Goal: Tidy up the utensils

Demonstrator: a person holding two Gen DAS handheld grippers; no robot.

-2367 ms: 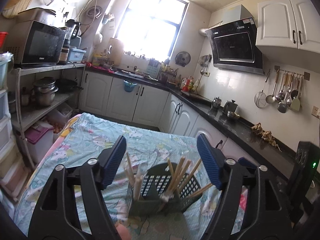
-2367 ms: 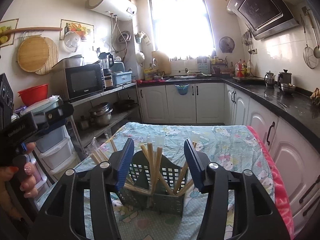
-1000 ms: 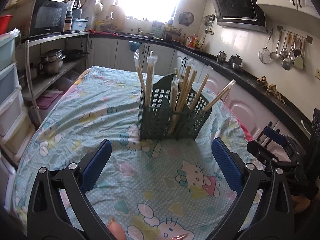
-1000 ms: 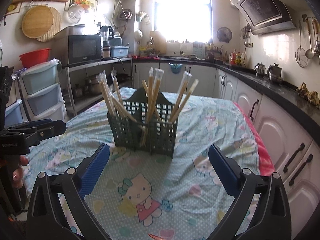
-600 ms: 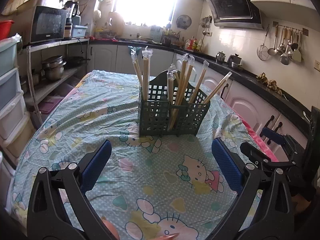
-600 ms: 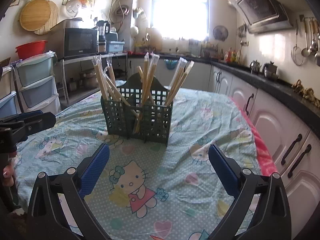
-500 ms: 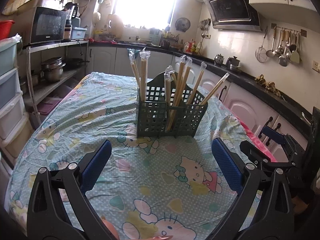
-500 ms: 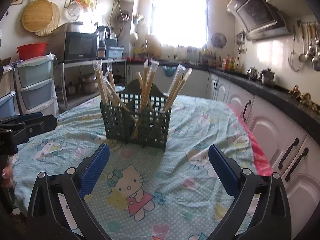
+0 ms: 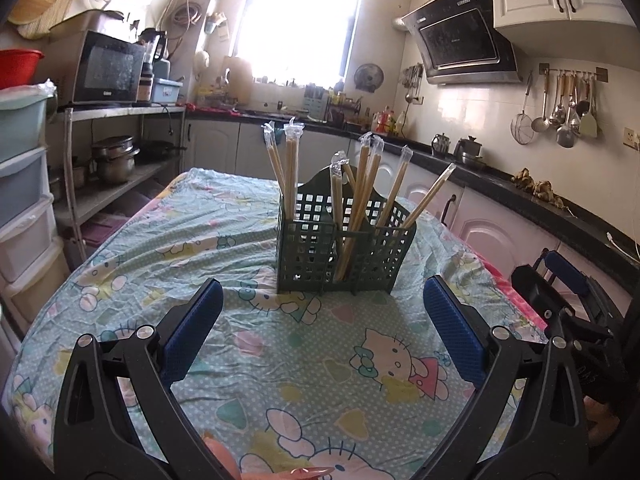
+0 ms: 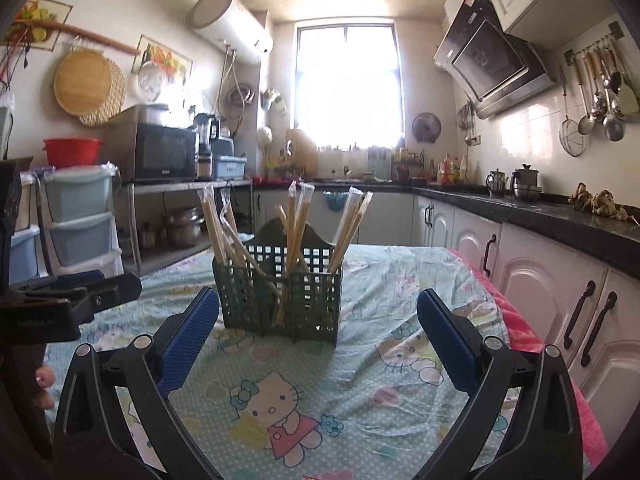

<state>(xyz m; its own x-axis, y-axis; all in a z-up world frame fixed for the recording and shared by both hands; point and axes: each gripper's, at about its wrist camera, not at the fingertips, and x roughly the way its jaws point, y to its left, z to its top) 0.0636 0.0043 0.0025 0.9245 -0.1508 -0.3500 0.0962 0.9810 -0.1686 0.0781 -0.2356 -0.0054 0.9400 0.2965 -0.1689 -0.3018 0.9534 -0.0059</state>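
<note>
The green caddy [image 9: 345, 248] of upright wrapped chopsticks [image 9: 362, 196] is being faced at 12 o'clock by 2 empty, wide-spread grippers, left [image 9: 324, 332] and right [image 10: 318, 330], neither clearly nearer.

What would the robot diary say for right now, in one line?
left hand-held gripper: open, empty | right hand-held gripper: open, empty | wrapped chopsticks: standing in green basket | basket on tablecloth

front: tablecloth [image 9: 248, 336] bare | obstacle: chopstick caddy [image 9: 344, 252] mid-table
</note>
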